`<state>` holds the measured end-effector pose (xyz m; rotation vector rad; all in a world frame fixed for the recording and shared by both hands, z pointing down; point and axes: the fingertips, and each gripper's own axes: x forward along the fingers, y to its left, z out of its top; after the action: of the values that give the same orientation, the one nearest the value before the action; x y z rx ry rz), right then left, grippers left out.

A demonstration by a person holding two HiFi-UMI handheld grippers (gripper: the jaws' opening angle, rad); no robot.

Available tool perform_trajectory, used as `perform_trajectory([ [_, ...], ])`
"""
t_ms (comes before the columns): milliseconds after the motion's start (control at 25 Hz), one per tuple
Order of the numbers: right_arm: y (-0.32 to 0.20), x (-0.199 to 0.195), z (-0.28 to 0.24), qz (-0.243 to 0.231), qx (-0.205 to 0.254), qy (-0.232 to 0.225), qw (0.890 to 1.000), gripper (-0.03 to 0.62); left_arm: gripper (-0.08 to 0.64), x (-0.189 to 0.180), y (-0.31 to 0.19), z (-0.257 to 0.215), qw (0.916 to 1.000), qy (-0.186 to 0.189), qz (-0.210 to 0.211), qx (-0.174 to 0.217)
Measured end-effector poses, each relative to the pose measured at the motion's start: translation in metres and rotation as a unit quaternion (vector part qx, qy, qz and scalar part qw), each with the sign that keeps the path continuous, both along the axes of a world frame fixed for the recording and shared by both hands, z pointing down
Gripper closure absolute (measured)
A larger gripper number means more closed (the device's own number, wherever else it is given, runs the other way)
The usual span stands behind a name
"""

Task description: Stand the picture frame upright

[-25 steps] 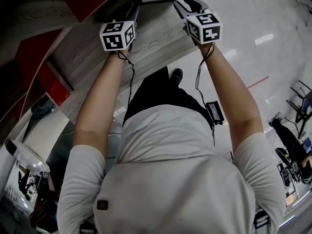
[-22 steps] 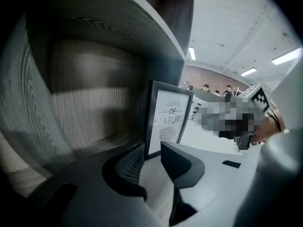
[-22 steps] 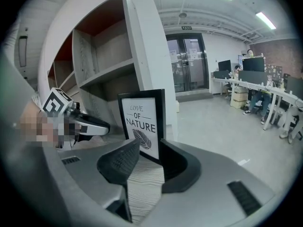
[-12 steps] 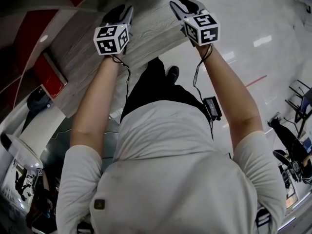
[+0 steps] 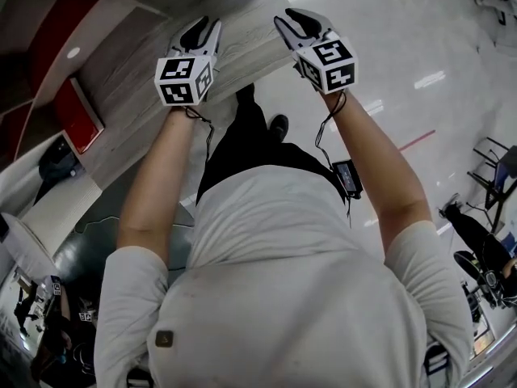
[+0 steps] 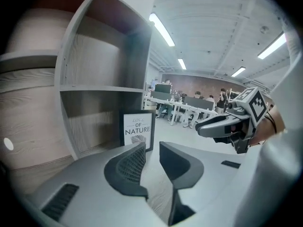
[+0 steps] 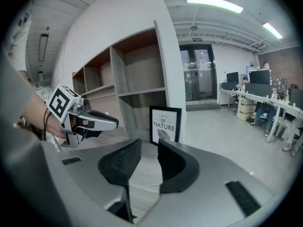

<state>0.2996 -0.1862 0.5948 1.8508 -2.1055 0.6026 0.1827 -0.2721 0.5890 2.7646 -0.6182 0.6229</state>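
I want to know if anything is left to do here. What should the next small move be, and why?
Probably just lower both grippers away. The black-framed NATURE print stands upright on the grey wood-grain shelf; the left gripper and right gripper are clear of it, their jaws have just been closing on nothing.

Black-rimmed white picture frame (image 7: 165, 125) with black lettering, grey wood-grain shelf (image 7: 141, 171), red panels (image 5: 77, 116)
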Motion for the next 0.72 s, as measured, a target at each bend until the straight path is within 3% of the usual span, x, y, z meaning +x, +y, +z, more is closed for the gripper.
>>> perform_trajectory([
  [400,0.064,-0.024,-0.06,-0.022,0.044,0.026,0.998,0.533,0.504,-0.011,0.064,-0.055,0.9993,0.035,-0.006,0.014],
  [720,0.106,-0.038,-0.118,-0.013,0.091,0.03,0.995,0.566,0.541,-0.023,0.107,-0.108,0.9969,0.069,0.001,0.039],
])
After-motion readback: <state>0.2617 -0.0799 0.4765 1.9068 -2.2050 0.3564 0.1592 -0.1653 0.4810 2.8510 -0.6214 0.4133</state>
